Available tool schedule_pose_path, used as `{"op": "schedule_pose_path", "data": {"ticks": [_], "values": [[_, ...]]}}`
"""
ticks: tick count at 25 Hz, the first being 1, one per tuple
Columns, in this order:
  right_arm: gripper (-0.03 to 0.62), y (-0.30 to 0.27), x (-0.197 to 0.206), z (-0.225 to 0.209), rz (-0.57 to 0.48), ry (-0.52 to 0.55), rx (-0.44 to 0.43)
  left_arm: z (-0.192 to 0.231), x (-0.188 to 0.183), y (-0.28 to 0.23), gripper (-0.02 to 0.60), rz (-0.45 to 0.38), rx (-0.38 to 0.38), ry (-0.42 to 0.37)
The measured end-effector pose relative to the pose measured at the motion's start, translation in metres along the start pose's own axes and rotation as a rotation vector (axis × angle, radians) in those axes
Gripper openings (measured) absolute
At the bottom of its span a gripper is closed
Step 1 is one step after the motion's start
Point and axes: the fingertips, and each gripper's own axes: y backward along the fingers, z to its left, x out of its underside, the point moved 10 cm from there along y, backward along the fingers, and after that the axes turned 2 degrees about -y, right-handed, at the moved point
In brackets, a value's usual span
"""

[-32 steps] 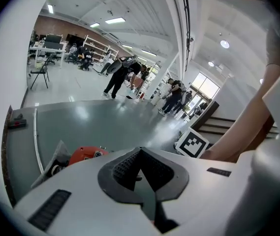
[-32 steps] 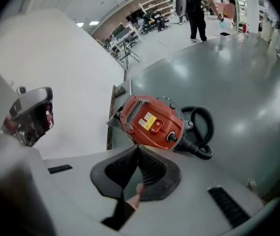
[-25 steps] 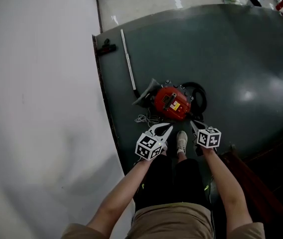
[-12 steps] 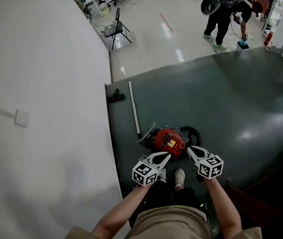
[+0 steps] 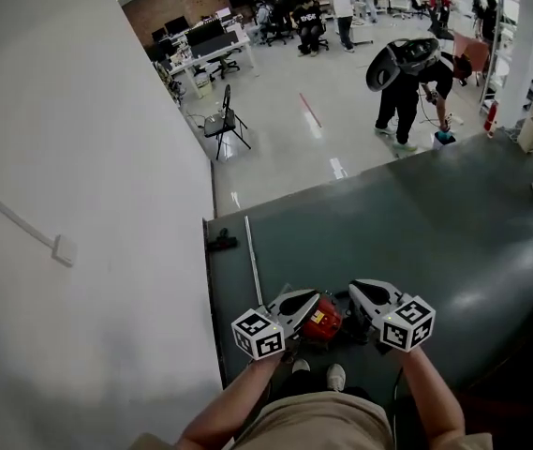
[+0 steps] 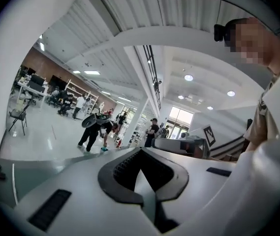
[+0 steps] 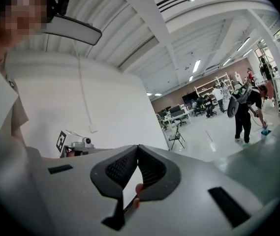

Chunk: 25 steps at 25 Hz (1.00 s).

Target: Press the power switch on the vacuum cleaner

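The red vacuum cleaner (image 5: 324, 319) stands on the dark green floor mat (image 5: 416, 242), just ahead of my shoes. In the head view it is partly hidden behind both grippers, and its switch cannot be seen. My left gripper (image 5: 314, 298) is held up in front of me, above the vacuum's left side, with its jaws shut and nothing between them. My right gripper (image 5: 356, 290) is raised over the vacuum's right side, also shut and empty. Both gripper views look level across the hall: the left gripper (image 6: 140, 151) and the right gripper (image 7: 138, 147) show closed tips, and the vacuum cannot be made out in either.
A thin white tube (image 5: 254, 262) lies on the mat beyond the vacuum, with a small black part (image 5: 221, 243) beside the white wall (image 5: 88, 251) at the left. A bent-over person (image 5: 407, 82) and a folding chair (image 5: 227, 120) stand further off.
Both grippers have risen well above the vacuum and now point nearly level. The head view has tilted up, so the hall shows and the vacuum sits low behind the grippers.
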Motion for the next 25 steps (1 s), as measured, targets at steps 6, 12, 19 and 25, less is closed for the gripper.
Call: {"op": "schedule_pose_path", "data": {"ticks": [6, 12, 19, 25], "values": [[0.009, 0.021, -0.056, 0.038, -0.043, 0.071, -0.029, -0.032, -0.053, -0.004, 0.005, 0.013, 0.094, -0.180], [0.009, 0.039, -0.100, 0.054, -0.133, 0.126, 0.037, -0.028, -0.097, 0.024, 0.005, 0.017, 0.116, -0.261], [0.008, 0.048, -0.111, 0.049, -0.160, 0.197, 0.262, 0.041, -0.145, 0.112, 0.005, -0.031, 0.003, -0.280], [0.009, 0.056, -0.089, 0.024, -0.066, 0.235, 0.485, 0.107, -0.146, 0.184, 0.004, -0.043, -0.161, -0.307]]}}
